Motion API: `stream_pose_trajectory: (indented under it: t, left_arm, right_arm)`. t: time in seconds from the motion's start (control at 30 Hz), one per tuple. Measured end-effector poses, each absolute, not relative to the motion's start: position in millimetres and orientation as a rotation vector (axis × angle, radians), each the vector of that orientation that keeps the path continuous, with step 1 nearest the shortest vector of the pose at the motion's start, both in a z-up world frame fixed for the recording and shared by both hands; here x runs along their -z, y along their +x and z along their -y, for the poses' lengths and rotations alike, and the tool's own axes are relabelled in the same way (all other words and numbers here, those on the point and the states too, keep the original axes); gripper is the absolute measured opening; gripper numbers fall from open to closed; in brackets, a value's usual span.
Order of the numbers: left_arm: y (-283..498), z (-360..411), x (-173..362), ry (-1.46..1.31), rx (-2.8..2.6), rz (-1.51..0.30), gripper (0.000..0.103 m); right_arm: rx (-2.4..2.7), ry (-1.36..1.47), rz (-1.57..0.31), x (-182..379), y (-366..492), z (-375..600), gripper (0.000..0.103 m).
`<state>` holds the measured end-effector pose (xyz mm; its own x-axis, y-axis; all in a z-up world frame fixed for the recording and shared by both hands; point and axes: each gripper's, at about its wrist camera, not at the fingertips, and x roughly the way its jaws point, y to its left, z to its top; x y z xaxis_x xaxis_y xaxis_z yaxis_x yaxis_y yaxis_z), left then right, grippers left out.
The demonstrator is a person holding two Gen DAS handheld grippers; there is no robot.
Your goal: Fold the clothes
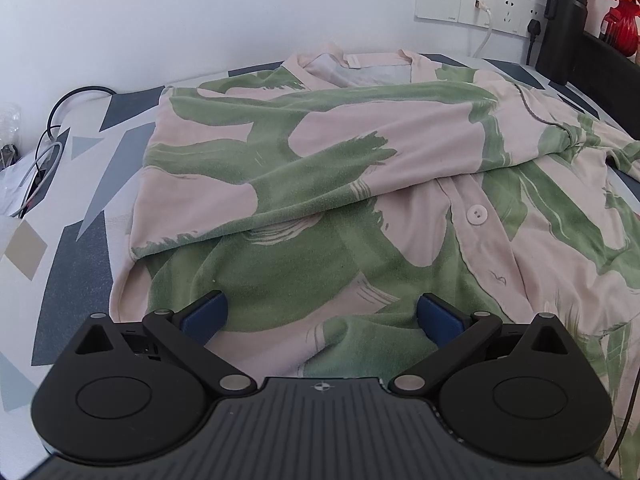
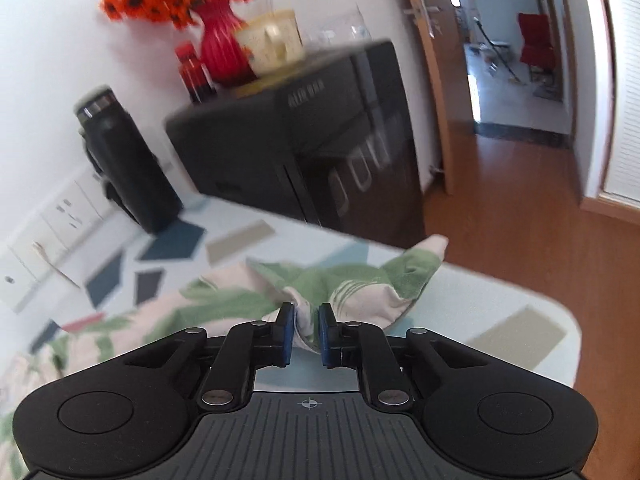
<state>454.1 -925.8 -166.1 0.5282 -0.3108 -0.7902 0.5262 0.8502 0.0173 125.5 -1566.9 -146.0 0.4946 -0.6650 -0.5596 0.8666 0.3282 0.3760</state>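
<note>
Left gripper (image 1: 322, 316) jaws spread above shirt (image 1: 320, 152); right gripper (image 2: 307, 334) jaws pinching its sleeve (image 2: 360, 292); no legible writing

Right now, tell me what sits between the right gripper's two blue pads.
In the right wrist view, a bunched fold of the pink-and-green pyjama shirt sits pinched in the right gripper; nothing else is there.

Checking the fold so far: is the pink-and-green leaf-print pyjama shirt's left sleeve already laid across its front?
Yes, the sleeve lies across the pink-and-green pyjama shirt, above the white button.
</note>
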Motion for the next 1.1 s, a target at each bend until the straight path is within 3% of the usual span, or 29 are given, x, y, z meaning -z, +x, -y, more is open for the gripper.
stream_pose_trajectory:
  t: [0.1, 0.17, 0.33, 0.53, 0.6, 0.63, 0.7, 0.83, 0.9, 0.97, 1.03, 1.1]
  left_arm:
    - [454, 926, 166, 0.266, 0.506, -0.882, 0.103]
    - [454, 926, 166, 0.266, 0.507, -0.88, 0.103]
    - [454, 925, 166, 0.267, 0.507, -0.88, 0.103]
    - [453, 925, 166, 0.264, 0.506, -0.876, 0.103]
    - [453, 925, 166, 0.264, 0.506, -0.872, 0.103]
    - [452, 925, 167, 0.263, 0.507, -0.87, 0.103]
    - [452, 925, 167, 0.263, 0.508, -0.865, 0.103]
    - [450, 923, 168, 0.262, 0.512, -0.85, 0.103]
    - [450, 924, 168, 0.262, 0.512, -0.848, 0.103]
    - [450, 923, 167, 0.264, 0.514, -0.851, 0.103]
    - [450, 923, 167, 0.265, 0.517, -0.851, 0.103]
    - [450, 923, 167, 0.265, 0.518, -0.849, 0.103]
  right_arm:
    - [1.164, 0.62, -0.244, 118, 99, 1583, 0.012]
    - [1.304, 0.583, -0.171, 109, 83, 1595, 0.029]
    - [1.43, 0.602, -0.103, 112, 52, 1609, 0.035]
    - [1.176, 0.523, -0.317, 150, 76, 1560, 0.059]
    - [1.125, 0.44, -0.42, 164, 98, 1537, 0.07]
    - [1.129, 0.4, -0.462, 170, 111, 1528, 0.081]
    - [1.142, 0.357, -0.512, 181, 133, 1517, 0.09]
    - [1.129, 0.358, -0.535, 192, 160, 1522, 0.089]
    - [1.136, 0.332, -0.609, 198, 177, 1537, 0.077]
    - [1.127, 0.336, -0.682, 199, 187, 1553, 0.036]
    - [1.094, 0.41, -0.639, 191, 178, 1563, 0.014]
    - [1.048, 0.48, -0.573, 170, 162, 1566, 0.013]
